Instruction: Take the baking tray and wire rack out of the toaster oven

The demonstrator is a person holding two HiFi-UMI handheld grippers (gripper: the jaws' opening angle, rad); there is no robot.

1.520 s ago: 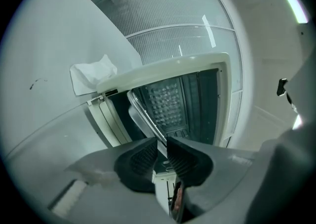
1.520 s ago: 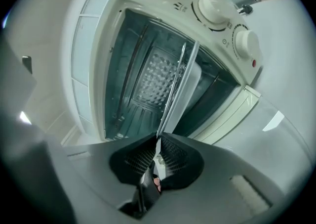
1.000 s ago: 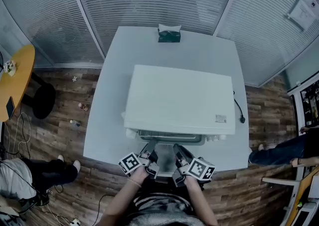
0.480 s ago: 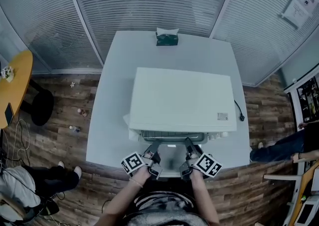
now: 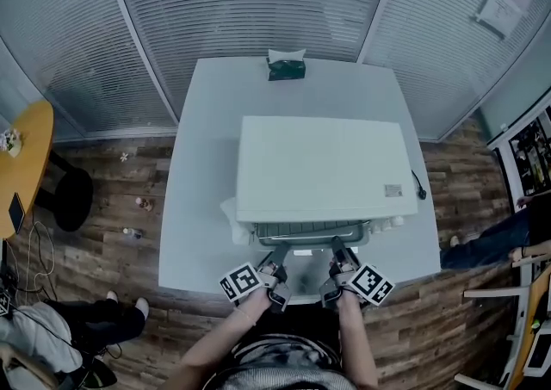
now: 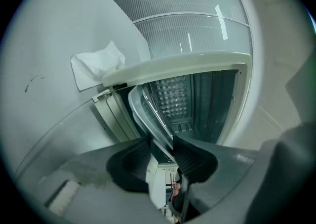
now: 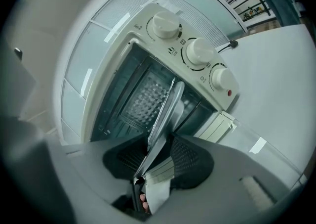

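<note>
Grey baking tray [image 7: 165,116] partway out of toaster oven [image 5: 323,169]

Head view: high overhead, looking steeply down. Whole tabletop [image 5: 207,164] in frame, toaster oven [image 5: 323,169] toward its near edge. Left gripper view: tight on the oven mouth, angled in from its left end. Right gripper view: same range, from the knob end. Both share the cavity and the baking tray [image 6: 148,112] rim.

In front of the toaster oven [image 5: 323,169] we wear a dark-and-light patterned top [image 5: 275,355]. Our grey left gripper [image 5: 277,256] and right gripper [image 5: 337,250], its jaws closing on the baking tray [image 7: 165,114], carry black ribbed pads [image 7: 190,161] and black-and-white marker cubes [image 5: 372,285].
</note>
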